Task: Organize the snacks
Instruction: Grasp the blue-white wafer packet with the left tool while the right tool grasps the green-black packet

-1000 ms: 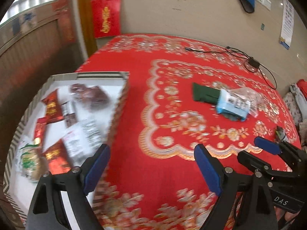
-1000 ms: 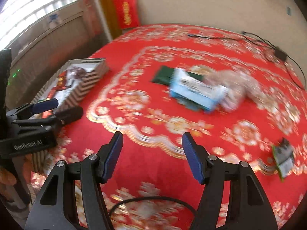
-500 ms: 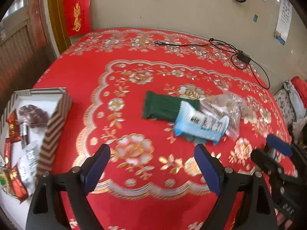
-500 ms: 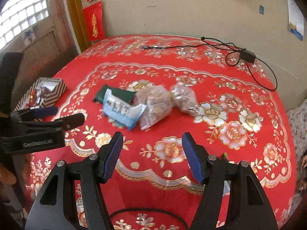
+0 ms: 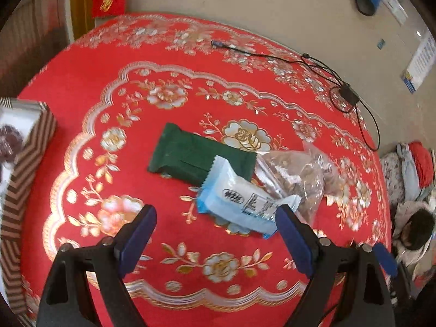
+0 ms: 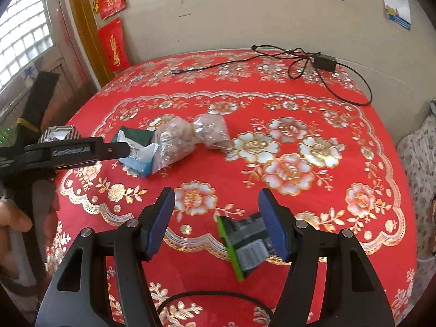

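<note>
Snack pile (image 5: 234, 179) mid-cloth, bare margins

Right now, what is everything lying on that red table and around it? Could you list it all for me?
Tablecloth: one, red with gold and white flowers, covers the round table.
Green packet: one, dark green, mid-table, partly under the blue one.
Blue-and-white packet: one, lies across the green packet.
Clear bags: two, see-through with brownish contents, beside those packets.
Grey-and-green packet: one, alone near the table's front edge.
Striped box: one, brown and white, left edge, snacks inside.
Cable with adapter: one, black, far side.
Red hangings: a few, on the wall.
Left gripper: black, blue pads, open, empty.
Right gripper: same, open, empty.
</note>
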{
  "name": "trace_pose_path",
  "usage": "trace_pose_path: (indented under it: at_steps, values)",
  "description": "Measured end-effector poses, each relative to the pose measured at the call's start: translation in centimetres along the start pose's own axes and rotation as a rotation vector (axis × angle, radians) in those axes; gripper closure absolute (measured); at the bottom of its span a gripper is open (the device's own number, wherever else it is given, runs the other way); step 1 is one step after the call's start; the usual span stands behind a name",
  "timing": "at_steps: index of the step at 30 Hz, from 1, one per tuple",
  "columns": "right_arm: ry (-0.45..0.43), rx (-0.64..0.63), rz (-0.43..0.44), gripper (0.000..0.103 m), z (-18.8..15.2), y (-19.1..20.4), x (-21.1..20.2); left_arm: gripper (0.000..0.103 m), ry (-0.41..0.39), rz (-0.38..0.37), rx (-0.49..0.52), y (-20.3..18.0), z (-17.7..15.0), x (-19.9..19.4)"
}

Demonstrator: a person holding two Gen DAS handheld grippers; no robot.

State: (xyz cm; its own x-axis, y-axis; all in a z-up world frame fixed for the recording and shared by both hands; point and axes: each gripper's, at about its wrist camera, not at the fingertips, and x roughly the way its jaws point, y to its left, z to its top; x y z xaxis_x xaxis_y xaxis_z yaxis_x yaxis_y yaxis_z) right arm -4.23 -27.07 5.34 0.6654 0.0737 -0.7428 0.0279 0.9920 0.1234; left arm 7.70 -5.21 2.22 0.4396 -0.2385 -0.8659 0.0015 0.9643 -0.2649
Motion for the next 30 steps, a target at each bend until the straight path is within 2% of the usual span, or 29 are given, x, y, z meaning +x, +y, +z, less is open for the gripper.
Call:
trace_pose_path:
  at_steps: [9, 14, 18, 20, 22, 23, 27, 28, 30]
  values:
    - [-0.028, 0.026, 0.0, 0.039, -0.9, -2.5, -1.6, 0.012, 0.007, -0.032, -0.161, -0.8, 0.3, 1.1]
    - [-0.029, 0.041, -0.018, 0.039, -1.6, -4.9, -2.7, 0.014, -0.01, -0.04, -0.134, -1.9, 0.2, 1.5]
    - [-0.032, 0.12, -0.051, 0.039, -2.1, -8.1, -3.7, 0.022, -0.018, -0.044, -0.088, -2.2, 0.1, 1.5]
    - [-0.02, 0.166, -0.037, 0.039, -2.3, -9.1, -3.6, 0.031, -0.024, -0.042, -0.074, -2.1, 0.1, 1.4]
    - [-0.012, 0.186, -0.009, 0.039, -2.5, -9.3, -3.4, 0.053, -0.015, -0.041, -0.053, -1.7, 0.0, 1.3]
    - [-0.008, 0.178, 0.005, 0.039, -2.6, -9.0, -3.2, 0.058, -0.017, -0.029, -0.042, -1.5, 0.0, 1.2]
    - [0.019, 0.064, 0.064, 0.035, -2.5, -6.1, -2.3, 0.06, 0.007, -0.052, -0.013, -0.7, -0.2, 0.9]
    - [0.028, 0.014, 0.065, 0.031, -2.4, -5.1, -1.9, 0.06, 0.013, -0.06, -0.009, -0.5, -0.3, 0.8]
    - [0.059, -0.058, 0.031, 0.03, -2.3, -3.8, -1.0, 0.06, 0.016, -0.06, 0.009, -0.2, -0.6, 0.6]
